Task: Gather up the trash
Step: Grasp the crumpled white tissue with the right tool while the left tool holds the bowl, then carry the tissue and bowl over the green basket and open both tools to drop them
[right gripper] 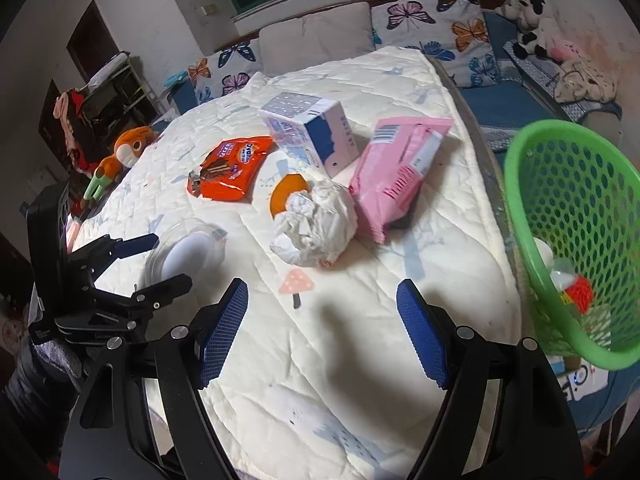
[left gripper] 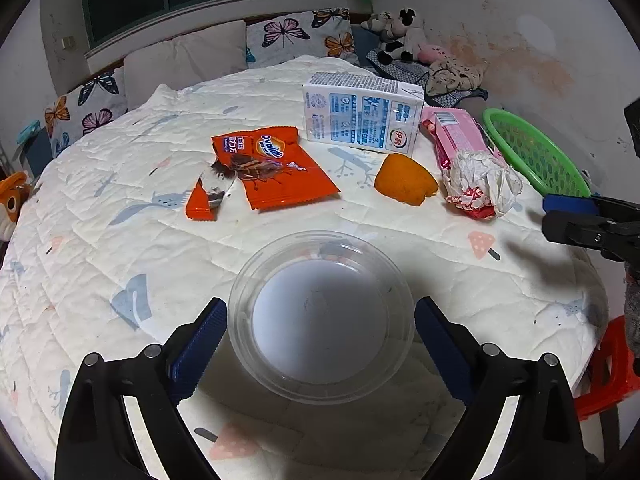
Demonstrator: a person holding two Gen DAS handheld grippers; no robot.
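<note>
Two pairs of tongs over the quilted table (left gripper: 100, 240), both spread apart and holding nothing.

Left tongs (left gripper: 320, 344): straddling the clear plastic cup (left gripper: 320, 320), which lies on the quilt between the blue pads (left gripper: 200, 344) with a visible gap on each side. Probably the step in hand: take the cup and carry it to the green basket (right gripper: 568, 216) at the table's right edge. Best closed gently and evenly, since thin clear plastic likely buckles or squirts out under a hard pinch. Better to grip across the rim, then lift straight before swinging right, clear of the crumpled paper wad (right gripper: 316, 224).

Right tongs (right gripper: 322, 332): poised low above bare quilt, pointed toward the wad, basket just to the right.

Elsewhere on the quilt: orange wrapper (left gripper: 272, 168), milk carton (left gripper: 360, 116), orange peel (left gripper: 404, 180), pink packet (right gripper: 400, 164). Some trash already inside the basket.
</note>
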